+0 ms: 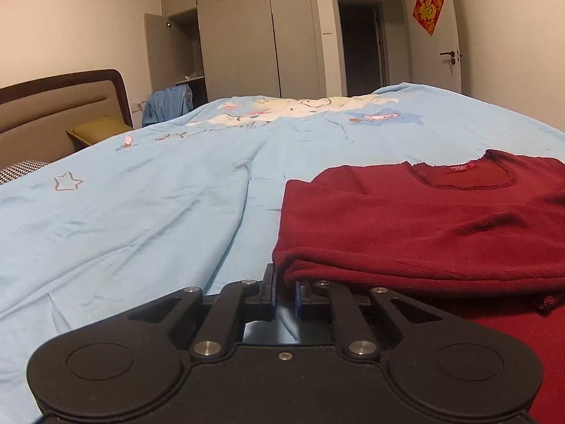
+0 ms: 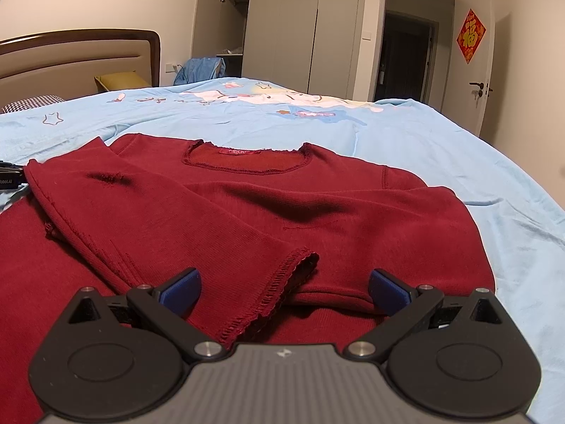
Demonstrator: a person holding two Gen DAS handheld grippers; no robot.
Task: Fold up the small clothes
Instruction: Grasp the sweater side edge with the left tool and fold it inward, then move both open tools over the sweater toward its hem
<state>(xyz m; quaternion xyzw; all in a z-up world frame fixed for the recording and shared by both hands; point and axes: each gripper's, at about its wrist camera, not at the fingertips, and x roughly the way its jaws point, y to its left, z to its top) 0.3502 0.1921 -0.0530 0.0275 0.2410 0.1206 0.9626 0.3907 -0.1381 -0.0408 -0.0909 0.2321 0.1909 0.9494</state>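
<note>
**Two claws at the near edge of a half-folded top**

Two claws framed what we saw. Our right claw (image 2: 284, 291) stood wide, its blue pads (image 2: 183, 291) either side of the sleeve cuff (image 2: 282, 289) that lay just ahead, apparently unpinched. Our left claw (image 1: 284, 293) was drawn narrow at the fold's left corner; whether it pinched cloth we could not tell. Beyond them the dark red top (image 2: 300, 205) lay flat on the blue bedspread (image 1: 141, 212), neckline (image 2: 247, 159) away from us, its long axis running from the claws towards the wardrobe (image 2: 282, 28). We judged the right claw nearer the cuff, so the sleeve was its job.
</note>
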